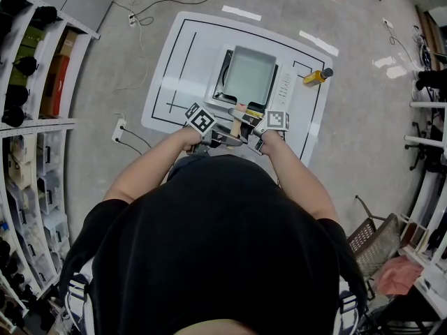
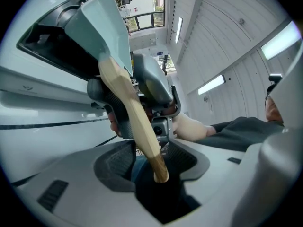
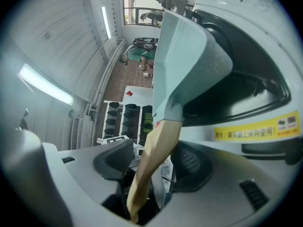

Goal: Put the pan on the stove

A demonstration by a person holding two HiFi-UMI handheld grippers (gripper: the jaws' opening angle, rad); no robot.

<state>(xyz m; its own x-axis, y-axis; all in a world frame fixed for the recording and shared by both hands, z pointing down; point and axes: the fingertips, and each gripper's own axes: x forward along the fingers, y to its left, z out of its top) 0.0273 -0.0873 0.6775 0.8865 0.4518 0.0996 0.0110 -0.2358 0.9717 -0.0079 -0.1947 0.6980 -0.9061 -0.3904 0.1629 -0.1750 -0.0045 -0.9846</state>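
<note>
Wooden and slim, the handle (image 2: 130, 103) is where trouble would most likely start. The pan (image 1: 248, 75) already lies on the stove (image 1: 285, 89) in the middle of the white worktop (image 1: 174, 68), with its handle sticking out toward the person and both grippers right around it. If either gripper is drawn away at a slant, or lifted rather than pulled straight back, a pad could catch the wood and drag the pan askew on the stove or tip its near edge up. I judge that the likeliest slip, since the handle is a long lever and the pan looks light. A second risk is that the pan is not seated squarely (the head view shows it roughly centred on the stove, but how it meets the stove underneath is hidden), so it might rock once nothing steadies it. The yellow bottle (image 1: 316, 77) stands well apart to the right and should not matter. As for the jaws, those of the left gripper (image 2: 151, 162) stand wide apart, with the handle's tip between the pads and clear space on both sides. Those of the right gripper (image 3: 149, 167) are apart too, with the handle running down between them. It passes close by one pad, but I see no squeeze on it, so neither gripper holds the pan.
</note>
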